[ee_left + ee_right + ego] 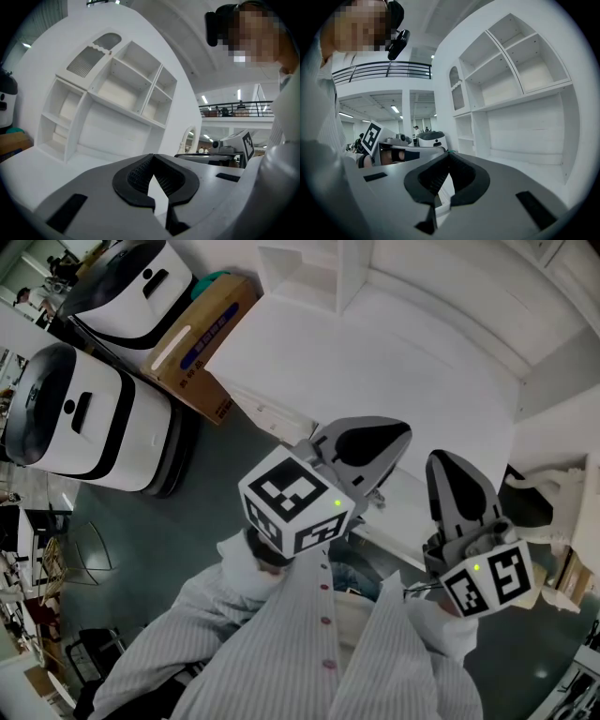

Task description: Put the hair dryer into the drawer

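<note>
Head view: white desk (309, 343) with a white shelf unit (309, 277) at its far end. Off its left edge, on the dark floor (187, 521), stands a cardboard box (202, 338), and beside that two white machines with black trim, one nearer (89, 423) and one farther (131, 287). The left gripper (375, 442) and right gripper (455, 484) are held side by side and apart, both at the desk's near edge. Each carries its marker cube, left (295, 502) and right (487, 579). Striped sleeves (281, 643) fill the lower frame. Left gripper view: the left gripper (153, 161) points level at the shelf unit (117, 93), which has open white compartments that all look bare. Its fingers are clenched, tips meeting, with nothing between them. The desk top (28, 168) lies below the shelves and the cardboard box (11, 143) shows at the left edge. The other gripper's marker cube (247, 145) is at the right, with an arched white frame (187, 138) behind it. Right gripper view: the right gripper (449, 159) has its fingers clenched tip to tip on nothing. The shelf unit (515, 70) rises to the right above the desk top (543, 173). The left gripper's marker cube (371, 136) is at the left, with one white machine (431, 139) beyond it. Hair dryer: it cannot be made out in any view, so its place cannot be told, and neither gripper holds it.
</note>
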Tool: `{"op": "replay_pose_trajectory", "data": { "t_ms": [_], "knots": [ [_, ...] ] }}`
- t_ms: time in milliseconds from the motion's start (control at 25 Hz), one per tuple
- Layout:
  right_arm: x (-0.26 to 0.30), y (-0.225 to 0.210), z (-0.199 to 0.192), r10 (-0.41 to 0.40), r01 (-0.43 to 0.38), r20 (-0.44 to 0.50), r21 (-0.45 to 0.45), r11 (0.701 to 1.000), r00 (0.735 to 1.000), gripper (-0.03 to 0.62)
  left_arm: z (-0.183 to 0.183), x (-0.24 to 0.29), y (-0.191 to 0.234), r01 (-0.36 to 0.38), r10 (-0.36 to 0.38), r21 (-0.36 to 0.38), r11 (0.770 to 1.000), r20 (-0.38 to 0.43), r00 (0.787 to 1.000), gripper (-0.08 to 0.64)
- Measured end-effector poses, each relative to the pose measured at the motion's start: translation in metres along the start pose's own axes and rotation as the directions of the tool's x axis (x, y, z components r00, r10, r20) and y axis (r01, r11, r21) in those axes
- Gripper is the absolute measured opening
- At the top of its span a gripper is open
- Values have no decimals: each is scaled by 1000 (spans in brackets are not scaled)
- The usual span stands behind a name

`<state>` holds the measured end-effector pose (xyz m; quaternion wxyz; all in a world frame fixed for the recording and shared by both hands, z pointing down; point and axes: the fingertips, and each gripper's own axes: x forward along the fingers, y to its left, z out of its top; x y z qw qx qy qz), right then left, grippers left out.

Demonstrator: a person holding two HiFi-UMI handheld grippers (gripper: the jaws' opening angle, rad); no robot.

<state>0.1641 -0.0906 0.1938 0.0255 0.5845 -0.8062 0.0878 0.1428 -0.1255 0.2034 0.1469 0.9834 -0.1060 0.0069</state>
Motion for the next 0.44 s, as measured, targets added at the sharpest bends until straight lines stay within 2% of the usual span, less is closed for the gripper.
{"op": "replay_pose_trajectory", "data": {
  "t_ms": [240,440],
  "knots": [
    [-2,2,1,5,-5,-5,-4,1000,1000,11,2,-1,7,9,-8,-49,999,17,1000,9],
    [-4,-1,3,-3,3,10,-16,1000,1000,11,2,5,9,48,-42,-107,993,49,998,9]
  ]
}}
